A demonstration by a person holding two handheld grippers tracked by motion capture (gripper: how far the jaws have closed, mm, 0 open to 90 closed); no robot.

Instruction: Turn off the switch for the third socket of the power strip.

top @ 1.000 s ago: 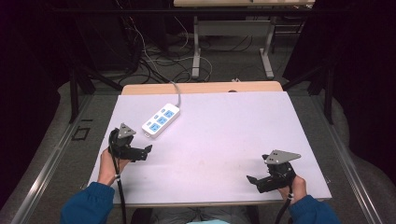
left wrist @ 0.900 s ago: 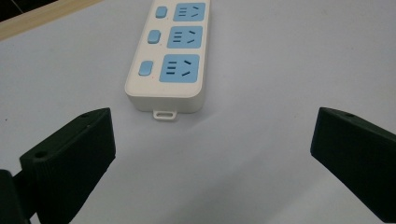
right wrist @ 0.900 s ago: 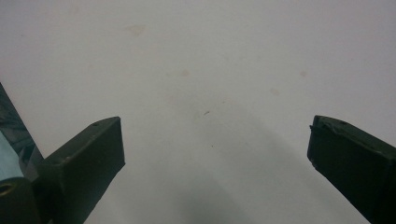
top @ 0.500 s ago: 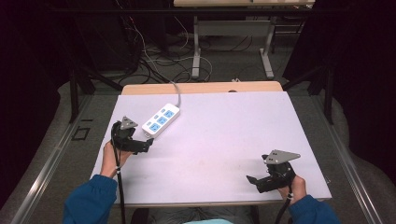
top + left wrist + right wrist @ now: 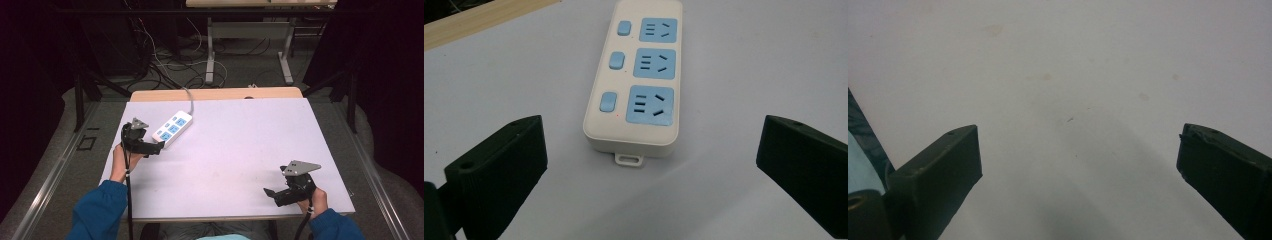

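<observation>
Right gripper (image 5: 270, 192) at the table's (image 5: 240, 150) near right edge, jaws wide apart over bare surface, left gripper (image 5: 156, 147) farther left, jaws spread, just short of the white power strip (image 5: 172, 128) at far left

We see a pale lilac table top (image 5: 240, 145) with a wooden edge (image 5: 220, 93) at its far side. Beyond it, a grey floor (image 5: 250, 70) carries tangled cables (image 5: 170, 60) and the 2 metal legs (image 5: 210, 50) of another desk, amid dark surroundings.
</observation>
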